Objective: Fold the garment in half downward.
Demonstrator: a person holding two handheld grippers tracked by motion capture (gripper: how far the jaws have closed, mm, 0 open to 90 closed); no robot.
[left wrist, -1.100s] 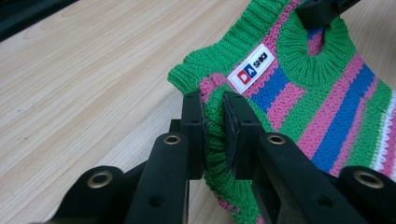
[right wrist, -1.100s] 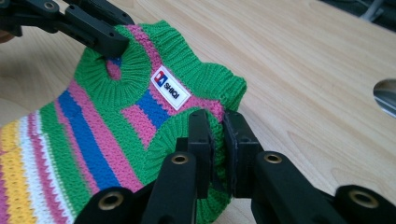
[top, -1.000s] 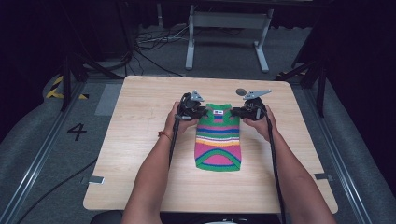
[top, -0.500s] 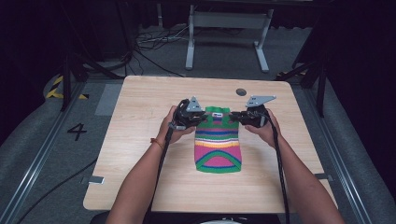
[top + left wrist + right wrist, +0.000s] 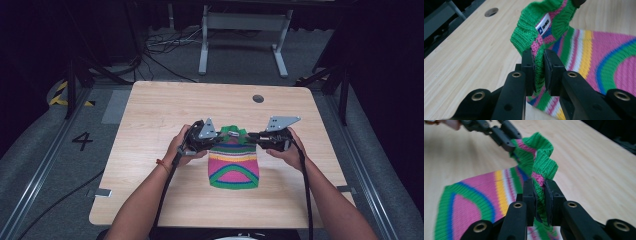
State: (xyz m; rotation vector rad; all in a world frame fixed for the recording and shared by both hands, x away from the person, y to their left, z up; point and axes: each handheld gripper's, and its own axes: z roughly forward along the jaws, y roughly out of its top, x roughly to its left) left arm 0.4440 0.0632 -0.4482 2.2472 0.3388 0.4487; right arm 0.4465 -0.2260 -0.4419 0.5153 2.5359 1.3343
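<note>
A small knitted garment point(image 5: 233, 170) with pink, green, blue and yellow stripes lies on the wooden table point(image 5: 150, 115), its green ribbed collar lifted off the surface. My left gripper point(image 5: 216, 139) is shut on the collar's left side; in the left gripper view its pads point(image 5: 539, 60) pinch the green rib beside a white label point(image 5: 543, 25). My right gripper point(image 5: 250, 136) is shut on the collar's right side, and in the right gripper view point(image 5: 539, 186) green and pink knit sits between its pads. The garment's body point(image 5: 474, 200) trails flat toward the person.
A round cable hole point(image 5: 258, 98) sits in the tabletop at the far right. Beyond the far edge stand a metal desk frame point(image 5: 240, 45) and loose cables on the floor. A "4" point(image 5: 82, 141) is marked on the floor at left.
Both grippers have moved toward the near edge of the table, drawing the collar back with them. The garment now lies closer to the person and looks shorter.
</note>
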